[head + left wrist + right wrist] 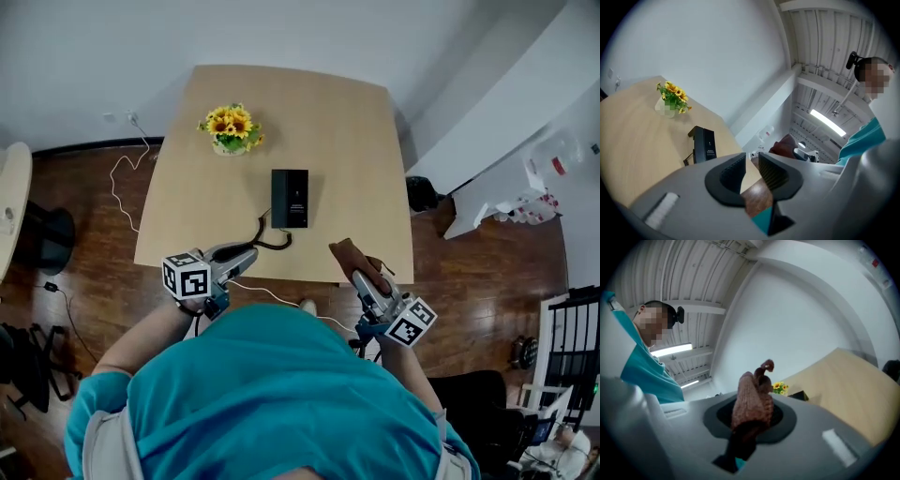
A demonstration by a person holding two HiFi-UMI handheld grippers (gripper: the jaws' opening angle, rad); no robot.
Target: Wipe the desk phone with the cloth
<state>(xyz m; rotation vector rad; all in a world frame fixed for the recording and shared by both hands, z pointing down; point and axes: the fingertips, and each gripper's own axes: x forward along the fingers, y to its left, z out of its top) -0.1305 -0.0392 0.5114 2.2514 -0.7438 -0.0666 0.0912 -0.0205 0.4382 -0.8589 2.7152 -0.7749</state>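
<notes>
The black desk phone lies flat in the middle of the light wooden table, with its dark cord curling toward the near edge. In the left gripper view the phone is ahead and to the left. My left gripper hovers at the near edge, left of the cord. Its jaws stand a narrow gap apart with nothing between them. My right gripper is at the near edge further right, shut on a bunched brown cloth that sticks up from the jaws.
A small pot of sunflowers stands at the table's far left. A white cable trails over the wood floor on the left. A dark bin and a white counter are to the right of the table.
</notes>
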